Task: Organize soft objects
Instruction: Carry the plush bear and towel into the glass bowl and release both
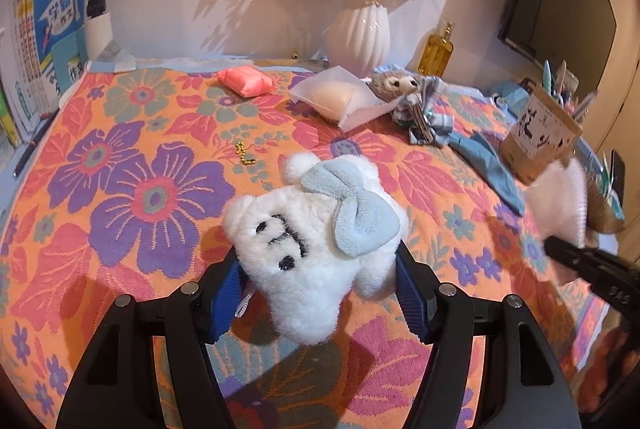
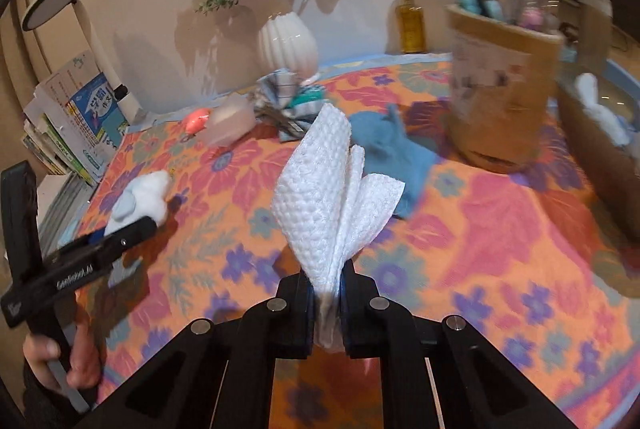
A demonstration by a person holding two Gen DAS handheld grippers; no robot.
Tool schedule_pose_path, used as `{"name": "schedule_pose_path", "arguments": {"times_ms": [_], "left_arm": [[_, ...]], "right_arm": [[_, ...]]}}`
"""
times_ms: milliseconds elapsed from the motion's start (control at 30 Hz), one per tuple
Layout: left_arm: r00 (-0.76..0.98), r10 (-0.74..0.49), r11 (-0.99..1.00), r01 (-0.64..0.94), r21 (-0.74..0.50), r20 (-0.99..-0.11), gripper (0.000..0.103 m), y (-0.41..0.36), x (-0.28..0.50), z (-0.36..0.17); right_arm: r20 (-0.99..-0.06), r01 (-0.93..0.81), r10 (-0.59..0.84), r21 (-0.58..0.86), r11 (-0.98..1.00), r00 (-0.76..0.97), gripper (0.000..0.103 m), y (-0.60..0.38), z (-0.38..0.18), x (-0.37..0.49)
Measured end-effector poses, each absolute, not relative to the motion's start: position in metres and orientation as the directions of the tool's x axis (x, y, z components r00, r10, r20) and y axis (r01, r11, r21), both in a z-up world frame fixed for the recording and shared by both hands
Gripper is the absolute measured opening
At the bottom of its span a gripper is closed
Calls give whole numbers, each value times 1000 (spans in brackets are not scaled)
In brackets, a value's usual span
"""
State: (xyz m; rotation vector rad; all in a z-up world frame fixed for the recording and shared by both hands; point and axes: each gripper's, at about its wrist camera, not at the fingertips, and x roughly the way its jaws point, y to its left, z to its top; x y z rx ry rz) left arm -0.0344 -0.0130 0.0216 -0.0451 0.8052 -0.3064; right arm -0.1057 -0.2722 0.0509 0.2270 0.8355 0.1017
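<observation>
Both wrist fisheyes look low and close across the floral cloth point(image 1: 132, 189) toward the white vase point(image 2: 288, 39).

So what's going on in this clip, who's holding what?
A person works two handheld grippers over a floral tablecloth. The left gripper has its jaws around a white plush toy with a blue bow. The right gripper is clamped on a folded white cloth, held up above the table. A blue cloth, a pink pouch and a small bear toy lie farther back.

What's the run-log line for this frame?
left hand-held gripper: shut on white plush bear | right hand-held gripper: shut on white cloth, held up | surface: floral tablecloth
</observation>
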Motion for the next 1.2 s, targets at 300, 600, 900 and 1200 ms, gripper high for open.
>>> {"name": "schedule_pose_path", "arguments": {"times_ms": [300,600,900,1200], "left_arm": [[663,-278,953,280,-113,-695,65,-38,-64,28],[626,-409,893,425,-149,-664,65,-101,-96,59],[594,-529,763,646,-32,-606,65,-220,-116,121],[507,-597,693,717,-80,-622,65,-320,-91,138]], "right_arm": [[-720,54,125,220,974,683,9,-310,56,-130],[-708,83,234,382,920,666,9,-348,68,-147],[-621,92,309,527,845,720,9,-405,104,-181],[-627,333,-67,317,888,776,9,-482,143,-202]]}}
